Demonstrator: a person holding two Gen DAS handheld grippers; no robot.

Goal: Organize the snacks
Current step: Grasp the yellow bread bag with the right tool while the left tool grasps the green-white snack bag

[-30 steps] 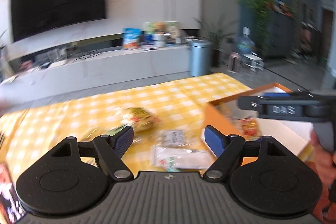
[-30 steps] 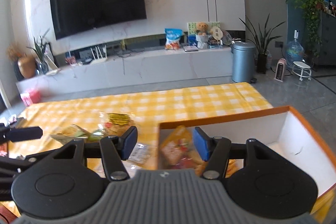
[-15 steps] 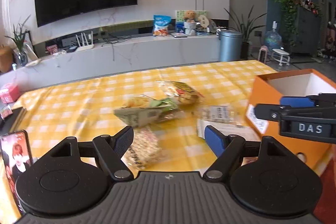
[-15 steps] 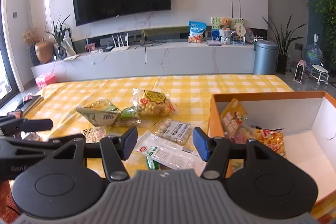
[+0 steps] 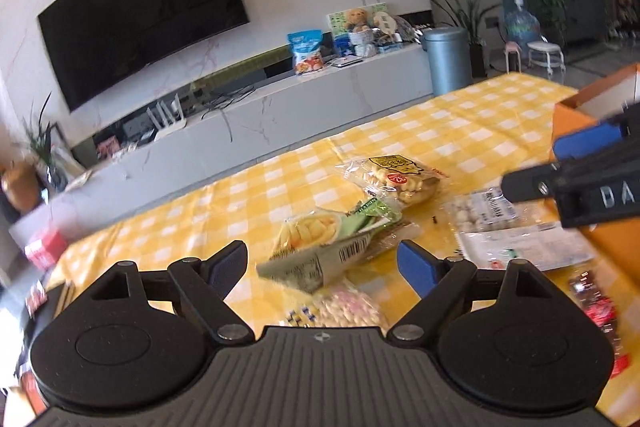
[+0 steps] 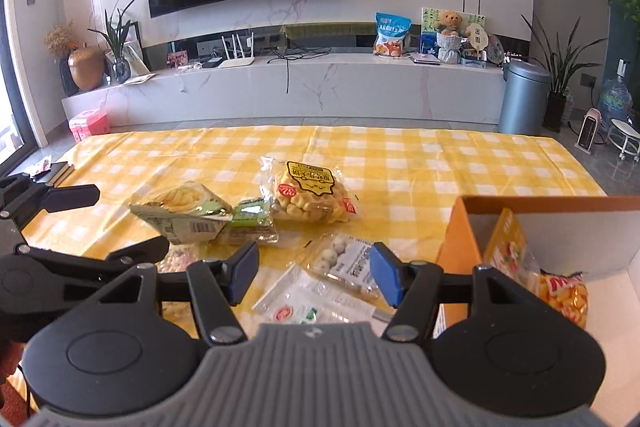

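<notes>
1. The left gripper [image 5: 322,261], black with blue pads, has its jaws wide and opening further, with nothing pressed between them; the green and yellow foil snack pouch with a barcode [image 5: 316,247] lies on the counter just ahead of them
2. The right gripper [image 6: 314,273], the same build, has its jaws apart and opening too, gripping nothing; a clear packet of pale round balls with a white label [image 6: 346,257] lies on the counter just ahead of them
3. Landmark: the orange cardboard box with a white inside [image 6: 456,231], standing on the yellow and white checked cloth of the counter [image 6: 400,163]
4. Only the right wrist view looks into the box: an orange-yellow snack bag [image 6: 510,243] leans on its near left wall, with a clear bag of yellow puffs [image 6: 562,297] beside it
5. Left of the box lie the packet of balls, a flat white sachet [image 6: 316,301] and, farther left and back, a clear bag of yellow biscuits with a yellow label [image 6: 308,193]
6. Farthest left of the box lies the foil pouch
7. Only the left wrist view shows a clear bag of pink and white puffed pieces [image 5: 344,311] below the pouch, and a dark red wrapper [image 5: 596,303] at the right edge, near the box wall [image 5: 576,111]
</notes>
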